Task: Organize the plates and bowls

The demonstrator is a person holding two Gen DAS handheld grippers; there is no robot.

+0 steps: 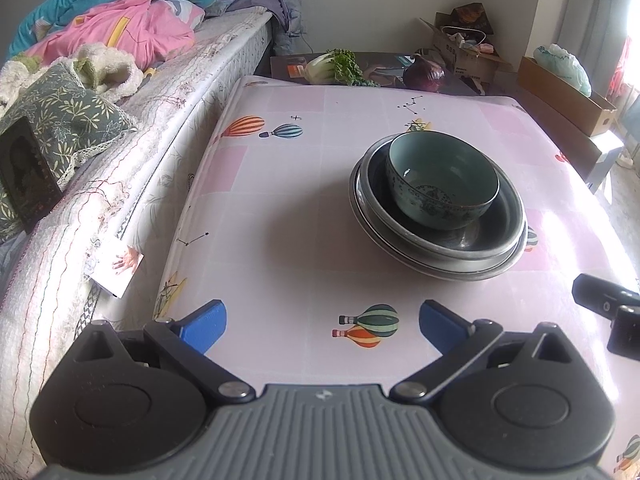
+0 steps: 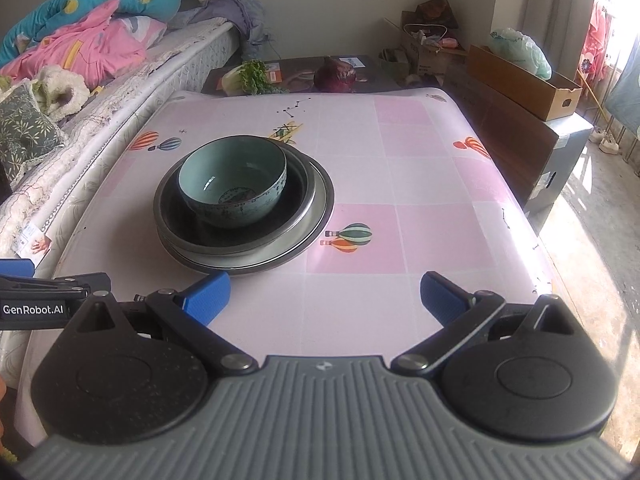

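Right wrist view: teal bowl point(image 2: 233, 184) sat nested in 2 dishes point(image 2: 316, 216), likely for compactness; both grippers point(image 2: 325, 296) point(image 1: 322, 322) spread, empty, near.

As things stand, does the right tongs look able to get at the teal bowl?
Probably yes. The right tongs are open and empty, and only bare tablecloth lies between them and the teal bowl, which sits uncovered atop the stacked plates, ahead and to their left.

bare table point(image 2: 400, 184) all round the stacked dishes point(image 2: 244, 216).
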